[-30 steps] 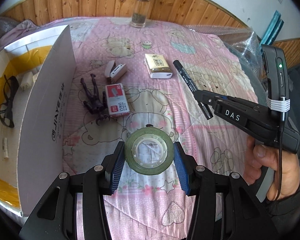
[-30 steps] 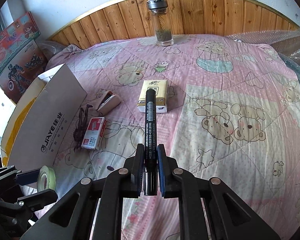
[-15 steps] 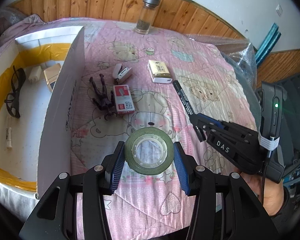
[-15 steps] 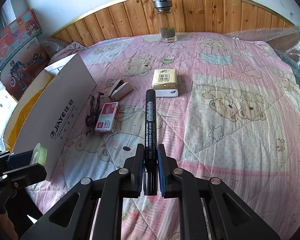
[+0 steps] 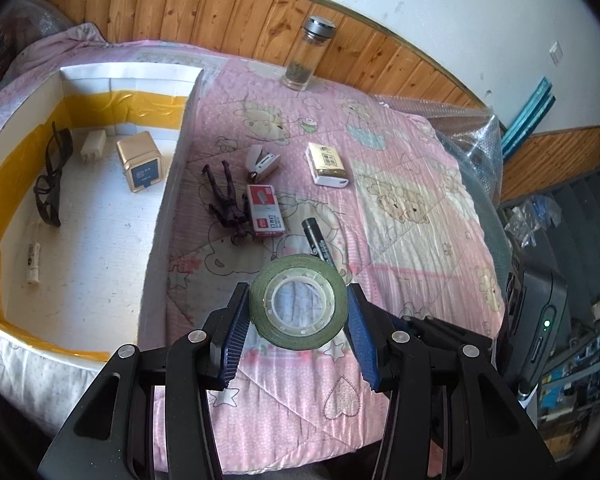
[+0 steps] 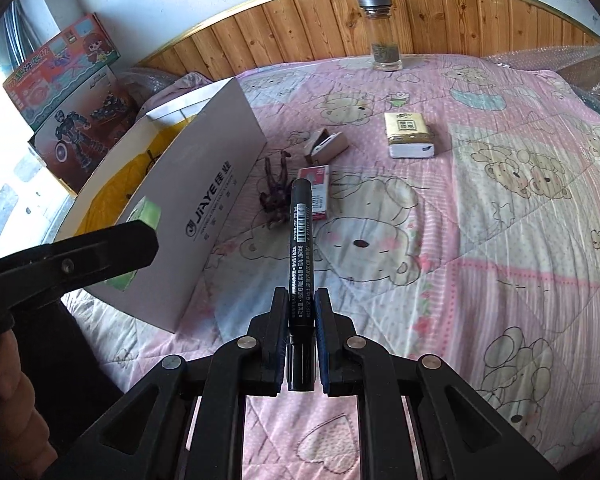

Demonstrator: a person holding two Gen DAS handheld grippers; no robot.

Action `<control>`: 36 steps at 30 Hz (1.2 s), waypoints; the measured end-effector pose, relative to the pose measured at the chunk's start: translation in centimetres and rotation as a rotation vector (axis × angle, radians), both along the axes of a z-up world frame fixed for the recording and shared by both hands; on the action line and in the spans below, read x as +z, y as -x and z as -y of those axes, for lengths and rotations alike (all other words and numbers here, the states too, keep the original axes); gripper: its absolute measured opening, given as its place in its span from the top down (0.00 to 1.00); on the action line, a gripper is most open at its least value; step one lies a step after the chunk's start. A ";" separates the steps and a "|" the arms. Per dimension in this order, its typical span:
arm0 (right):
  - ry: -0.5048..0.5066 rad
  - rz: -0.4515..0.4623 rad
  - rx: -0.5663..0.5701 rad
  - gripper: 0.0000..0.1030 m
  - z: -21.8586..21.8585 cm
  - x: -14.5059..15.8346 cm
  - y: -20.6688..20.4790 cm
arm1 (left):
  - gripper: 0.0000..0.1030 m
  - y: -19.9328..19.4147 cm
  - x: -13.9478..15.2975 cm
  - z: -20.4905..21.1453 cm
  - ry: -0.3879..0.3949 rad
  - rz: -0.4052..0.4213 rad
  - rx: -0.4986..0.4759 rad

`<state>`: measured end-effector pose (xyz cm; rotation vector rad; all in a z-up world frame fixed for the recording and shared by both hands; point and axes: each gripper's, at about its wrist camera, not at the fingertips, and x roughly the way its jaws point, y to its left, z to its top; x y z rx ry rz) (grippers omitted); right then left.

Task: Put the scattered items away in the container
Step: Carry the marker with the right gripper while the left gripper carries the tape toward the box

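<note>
My left gripper (image 5: 298,306) is shut on a green tape roll (image 5: 298,304), held above the pink quilt just right of the white box (image 5: 168,196). In the right wrist view my right gripper (image 6: 302,308) is shut on a black marker (image 6: 301,248) that points forward; the marker's tip (image 5: 318,240) shows behind the tape in the left view. On the quilt lie a stapler (image 5: 262,164), a red staple box (image 5: 265,210), a dark figurine (image 5: 226,200) and a tissue pack (image 5: 327,164). The box holds glasses (image 5: 50,176), a charger (image 5: 93,148), a gold cube (image 5: 140,166) and a small tube (image 5: 33,258).
A glass jar (image 6: 384,32) stands at the far edge by the wooden panelling. Toy boxes (image 6: 66,92) lean behind the white box. Bubble wrap (image 5: 476,140) lies at the bed's right side. A hand (image 6: 8,400) holds the left gripper at lower left.
Both grippers have drifted left toward the white box, so its inside now shows in the left view. The right gripper has slid behind the tape roll. Both grips are unchanged.
</note>
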<state>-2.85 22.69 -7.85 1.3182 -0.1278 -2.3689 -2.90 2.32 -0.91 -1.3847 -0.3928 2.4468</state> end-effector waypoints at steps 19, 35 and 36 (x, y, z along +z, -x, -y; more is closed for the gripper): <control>0.018 -0.053 0.105 0.87 6.2 5.0 -1.4 | 0.52 -0.9 0.0 8.8 -0.107 -0.006 0.156; 0.034 -0.056 0.184 0.87 11.8 7.2 -1.0 | 0.52 -0.3 -0.2 14.0 -0.177 -0.010 0.233; 0.036 -0.055 0.187 0.87 12.1 7.3 -0.9 | 0.52 -0.2 -0.2 14.3 -0.182 -0.010 0.237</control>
